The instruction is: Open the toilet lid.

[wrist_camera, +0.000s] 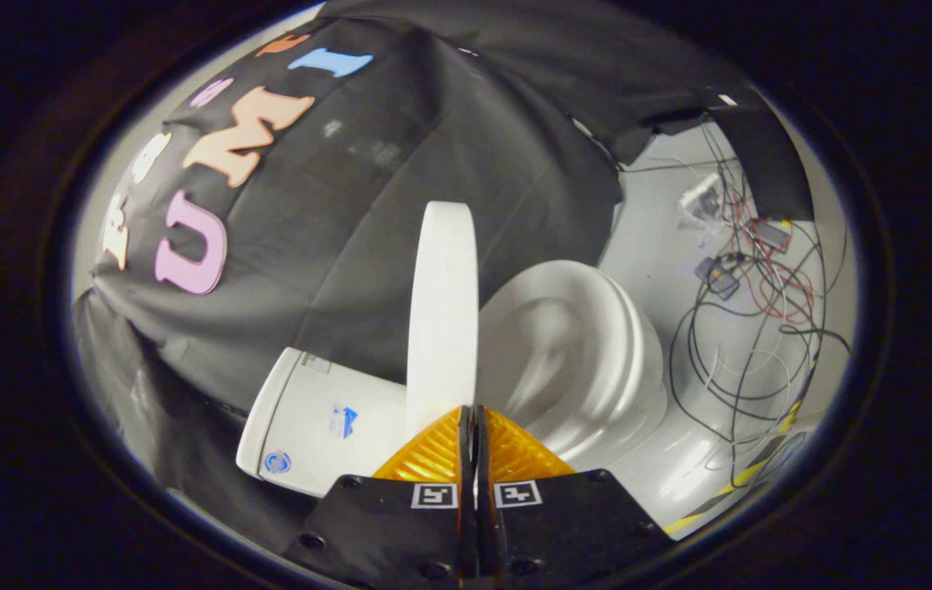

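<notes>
Claw (471,414) clenched, its two fingers pressed together with barely a slit between them and nothing caught there. Tips resting right at the lower edge of the toilet lid (443,311), touching or nearly so (cannot tell which from this angle). Lid raised, seen edge-on as a tall narrow white band rising straight beyond the fingers. To one side of it, the toilet seat (572,352) and bowl lying exposed, a pale oval ring with a shadowed hollow inside, slightly blurred. To the other side, the white tank (322,422), boxy, with small blue marks on its face (too small to make out). Whole toilet appearing tipped over, since the camera is rolled to one side. Black cloth (433,139) draped behind lid and tank as the booth wall. Beyond the bowl, pale floor (662,205) strewn with a loose tangle of black, white and red wires (752,319) and a couple of small dark boxes among them. Yellow-and-black striped tape (748,475) running along the floor near the base of the bowl.
</notes>
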The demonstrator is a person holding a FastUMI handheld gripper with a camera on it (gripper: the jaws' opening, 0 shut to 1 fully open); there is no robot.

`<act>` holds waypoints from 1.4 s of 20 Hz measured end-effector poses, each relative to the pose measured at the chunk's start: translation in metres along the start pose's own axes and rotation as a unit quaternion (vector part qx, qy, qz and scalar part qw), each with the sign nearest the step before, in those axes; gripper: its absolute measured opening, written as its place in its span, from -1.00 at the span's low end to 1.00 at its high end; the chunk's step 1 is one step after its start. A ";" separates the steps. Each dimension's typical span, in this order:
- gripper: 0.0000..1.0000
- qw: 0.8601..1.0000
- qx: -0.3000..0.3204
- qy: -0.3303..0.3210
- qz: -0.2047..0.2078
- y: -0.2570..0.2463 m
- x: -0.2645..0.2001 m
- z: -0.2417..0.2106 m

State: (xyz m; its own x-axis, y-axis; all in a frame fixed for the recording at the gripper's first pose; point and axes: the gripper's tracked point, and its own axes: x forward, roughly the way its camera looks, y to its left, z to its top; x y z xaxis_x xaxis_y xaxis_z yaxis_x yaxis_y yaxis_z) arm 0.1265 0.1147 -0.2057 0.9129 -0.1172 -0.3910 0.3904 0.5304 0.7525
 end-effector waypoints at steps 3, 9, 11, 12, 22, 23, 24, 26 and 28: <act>-0.96 1.000 0.000 -0.022 0.008 0.025 -0.003 0.009; -0.96 0.963 0.030 -0.121 0.237 0.193 -0.056 0.076; -0.96 0.976 -0.079 -0.132 0.155 0.202 -0.048 0.083; -0.96 0.978 -0.095 -0.126 0.133 0.199 -0.043 0.079; 0.88 0.996 -0.008 -0.086 -0.018 0.022 -0.027 0.029; 0.96 0.996 0.002 -0.084 -0.017 0.011 -0.027 0.026; 0.96 0.997 0.008 -0.078 -0.023 -0.006 -0.024 0.019; 0.95 0.996 0.021 -0.071 -0.048 -0.045 -0.023 0.009; 0.93 0.995 0.049 -0.057 -0.061 -0.078 -0.024 -0.010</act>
State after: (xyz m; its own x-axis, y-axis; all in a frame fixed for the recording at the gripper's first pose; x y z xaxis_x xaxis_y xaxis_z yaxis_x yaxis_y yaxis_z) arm 0.0730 0.0852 -0.2602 0.8638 -0.2735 -0.4232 0.5032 0.4233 0.7534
